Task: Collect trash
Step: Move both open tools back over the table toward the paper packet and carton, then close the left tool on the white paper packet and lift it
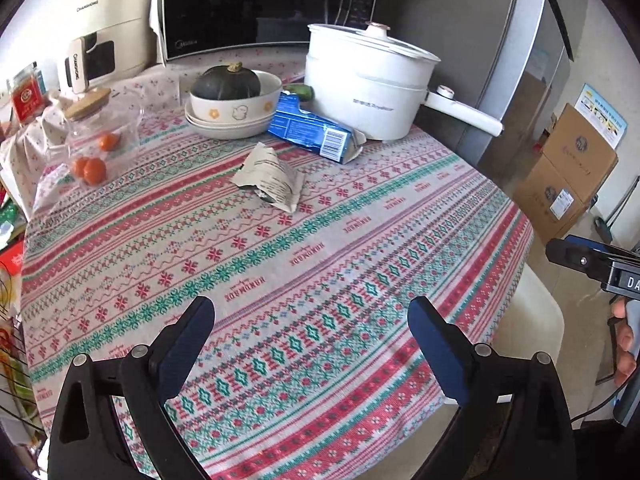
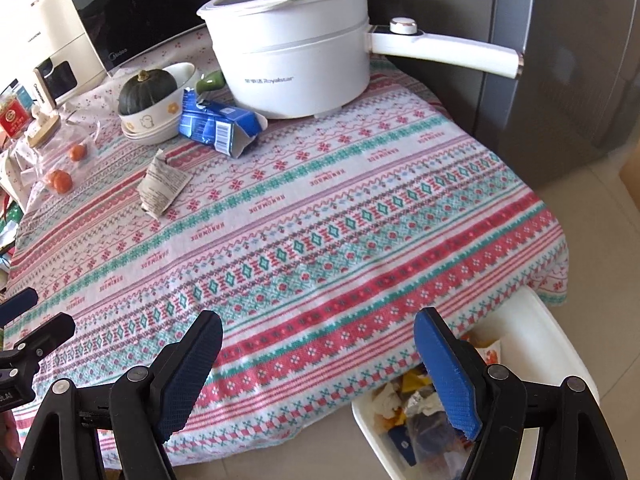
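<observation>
A crumpled printed paper wrapper (image 1: pixel 272 180) (image 2: pixel 162 186) lies on the patterned tablecloth (image 1: pixel 320 264) (image 2: pixel 320 240), toward the far left. Behind it a torn blue carton (image 1: pixel 312 130) (image 2: pixel 222 128) rests against the white pot. A white bin (image 2: pixel 516 384) holding several scraps stands on the floor below the table's near right edge. My left gripper (image 1: pixel 311 320) is open over the near part of the cloth with nothing between its fingers. My right gripper (image 2: pixel 318 336) is open too, above the table's edge and the bin; it also shows at the right of the left wrist view (image 1: pixel 592 260).
A white electric pot (image 1: pixel 368 84) (image 2: pixel 296 52) with a long handle stands at the back. A bowl with a dark squash (image 1: pixel 228 98) (image 2: pixel 150 98), oranges in a clear bag (image 1: pixel 90 168), a microwave (image 1: pixel 256 4) and a grey fridge (image 2: pixel 560 60) ring the table. Cardboard boxes (image 1: pixel 568 176) sit on the floor.
</observation>
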Demonstrator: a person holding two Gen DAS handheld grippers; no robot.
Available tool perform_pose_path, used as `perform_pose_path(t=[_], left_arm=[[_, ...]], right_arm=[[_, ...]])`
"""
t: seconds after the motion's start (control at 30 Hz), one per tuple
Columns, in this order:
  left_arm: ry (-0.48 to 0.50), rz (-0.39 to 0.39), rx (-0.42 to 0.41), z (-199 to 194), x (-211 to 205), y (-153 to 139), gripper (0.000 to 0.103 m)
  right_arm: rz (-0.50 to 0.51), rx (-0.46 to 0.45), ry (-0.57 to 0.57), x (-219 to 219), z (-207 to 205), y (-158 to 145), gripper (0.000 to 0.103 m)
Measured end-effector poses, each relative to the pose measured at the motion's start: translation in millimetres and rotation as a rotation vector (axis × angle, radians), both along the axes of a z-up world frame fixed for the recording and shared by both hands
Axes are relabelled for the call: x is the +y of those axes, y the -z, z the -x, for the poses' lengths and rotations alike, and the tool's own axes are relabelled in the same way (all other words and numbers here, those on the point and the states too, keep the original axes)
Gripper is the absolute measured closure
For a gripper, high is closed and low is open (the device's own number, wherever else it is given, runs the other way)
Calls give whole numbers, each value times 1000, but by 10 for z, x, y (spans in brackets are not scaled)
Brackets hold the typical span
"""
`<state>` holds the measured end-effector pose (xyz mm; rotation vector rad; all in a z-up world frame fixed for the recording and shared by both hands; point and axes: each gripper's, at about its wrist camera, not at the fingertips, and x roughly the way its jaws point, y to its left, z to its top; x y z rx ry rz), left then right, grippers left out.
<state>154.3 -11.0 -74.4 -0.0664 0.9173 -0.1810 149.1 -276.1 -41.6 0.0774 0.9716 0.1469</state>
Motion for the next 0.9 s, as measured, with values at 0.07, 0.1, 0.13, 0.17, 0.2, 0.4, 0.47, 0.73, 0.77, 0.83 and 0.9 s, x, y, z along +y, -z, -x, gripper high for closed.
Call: perform_pose_path(t=[0.07,0.1,0.13,0.17,0.2,0.4,0.47,0.73,0.77,0.83,0.9], left_arm=[[-13,1,14,-179,67,86,5],[-17,-1,18,-276,97,132,5],[-23,-6,19,-374,121,177,5],[-31,-12,19,-465,140,217,5],[-39,-14,20,-562,158,257,5],[-125,-58,-5,-1126,86,388,13],[-157,-78,-30,-1305,23,420,15],[-194,-57,-6,-1870,-75,758,43],[-200,-42,2,-1893,-47,795,49],[-202,13,-2,-1901,28,826,61],[-199,27,-16,-1866,95,814,66]], right_arm=[[20,-1,-3,55,-94,46,20],[32,0,-5,80,-138,73,20],[44,2,-6,99,-176,98,20],[55,3,-8,110,-212,120,20],[63,4,-9,115,-242,133,20],[91,-7,0,83,-395,163,20],[90,-8,13,47,-451,177,20],[78,33,32,-21,-595,282,20],[79,34,31,-22,-603,283,20],[84,31,29,-27,-615,280,20],[92,26,32,-29,-629,278,20]])
